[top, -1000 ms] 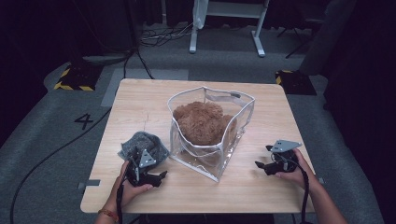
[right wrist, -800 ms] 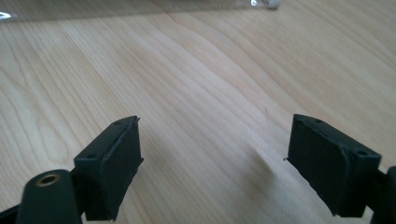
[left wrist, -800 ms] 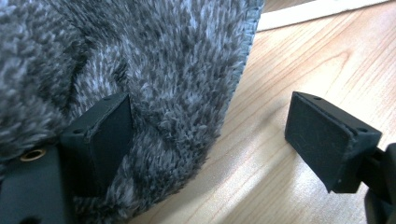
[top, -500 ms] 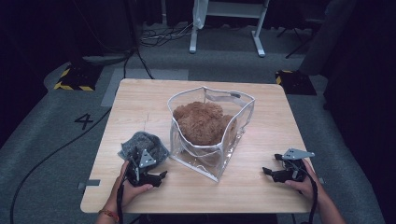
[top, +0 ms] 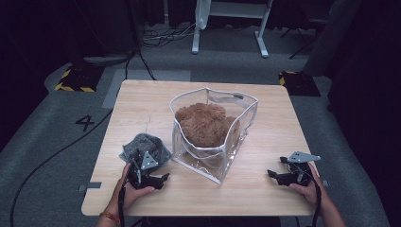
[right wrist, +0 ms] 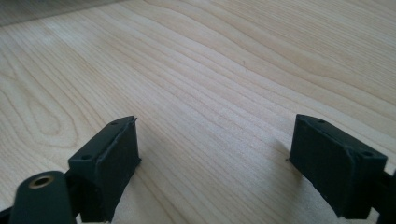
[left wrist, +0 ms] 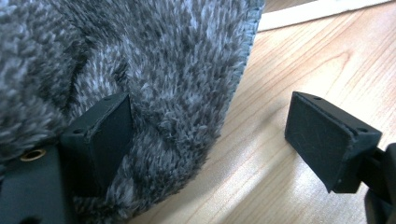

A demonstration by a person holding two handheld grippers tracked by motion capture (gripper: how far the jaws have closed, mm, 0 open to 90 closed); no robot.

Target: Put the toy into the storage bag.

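On grey carpet (top: 56, 142), wooden table (top: 142, 101), dark room

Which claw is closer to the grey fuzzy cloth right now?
Left. The left claw is right at the grey fuzzy cloth, jaws open with one against its edge. The right claw sits open on bare wood across the clear bag, far from it.

Right tool (top: 276, 176) shifted toward the table's (top: 265, 189) right edge and lower, jaws opened slightly wider, empty
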